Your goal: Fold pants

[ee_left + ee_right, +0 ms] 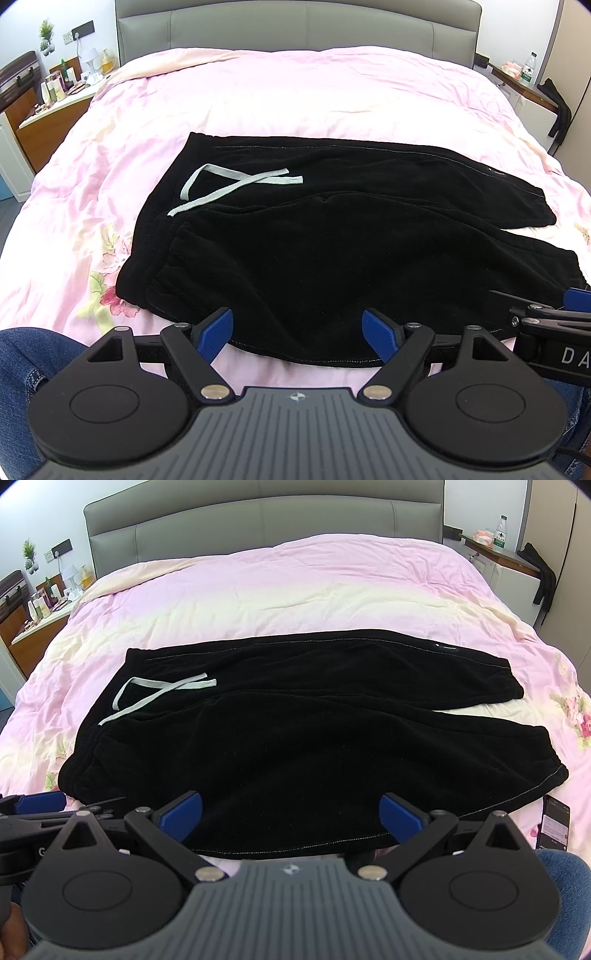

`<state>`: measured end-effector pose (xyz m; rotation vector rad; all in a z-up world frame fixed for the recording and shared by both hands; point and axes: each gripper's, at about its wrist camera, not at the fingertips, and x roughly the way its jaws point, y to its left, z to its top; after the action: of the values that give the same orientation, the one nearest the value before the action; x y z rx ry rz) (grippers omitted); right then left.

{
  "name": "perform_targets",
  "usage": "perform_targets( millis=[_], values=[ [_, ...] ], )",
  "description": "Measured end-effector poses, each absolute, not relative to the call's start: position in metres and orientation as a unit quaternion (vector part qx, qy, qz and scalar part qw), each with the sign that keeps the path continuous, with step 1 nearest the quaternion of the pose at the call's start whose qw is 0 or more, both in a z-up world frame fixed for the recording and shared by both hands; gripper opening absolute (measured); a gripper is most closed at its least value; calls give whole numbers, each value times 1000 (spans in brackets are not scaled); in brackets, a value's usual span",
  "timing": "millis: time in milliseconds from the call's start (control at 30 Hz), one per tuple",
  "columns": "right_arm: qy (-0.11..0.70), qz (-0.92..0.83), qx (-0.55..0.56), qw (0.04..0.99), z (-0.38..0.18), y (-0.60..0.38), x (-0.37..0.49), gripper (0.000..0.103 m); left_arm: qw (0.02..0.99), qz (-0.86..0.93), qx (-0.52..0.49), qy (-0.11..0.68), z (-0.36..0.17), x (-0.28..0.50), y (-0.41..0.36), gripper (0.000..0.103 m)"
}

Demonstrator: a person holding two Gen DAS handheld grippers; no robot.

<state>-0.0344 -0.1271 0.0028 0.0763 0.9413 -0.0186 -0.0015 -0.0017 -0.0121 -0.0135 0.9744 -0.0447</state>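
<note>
Pants (332,236): black, flat near bed's (295,96) foot edge, waistband left.
Left gripper (297,334): spread, empty, at near hem.
Right gripper (291,816): spread, empty.
Hidden: near hem behind blue fingertips (400,818).

The pants (332,236) lie flat across the bed (295,96) in front of you, waist to your left, legs to your right. Your left claw (297,334) and right claw (291,818) sit side by side at their near edge. The headboard (295,26) stands behind.
</note>
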Motion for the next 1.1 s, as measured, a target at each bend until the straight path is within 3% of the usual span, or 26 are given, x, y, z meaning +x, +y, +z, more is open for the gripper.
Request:
perform_targets(
  millis=[1100],
  values=[
    [454, -9, 37, 890, 2, -127, -34, 98, 883, -23, -12, 469, -15, -3, -4, 93]
  ],
)
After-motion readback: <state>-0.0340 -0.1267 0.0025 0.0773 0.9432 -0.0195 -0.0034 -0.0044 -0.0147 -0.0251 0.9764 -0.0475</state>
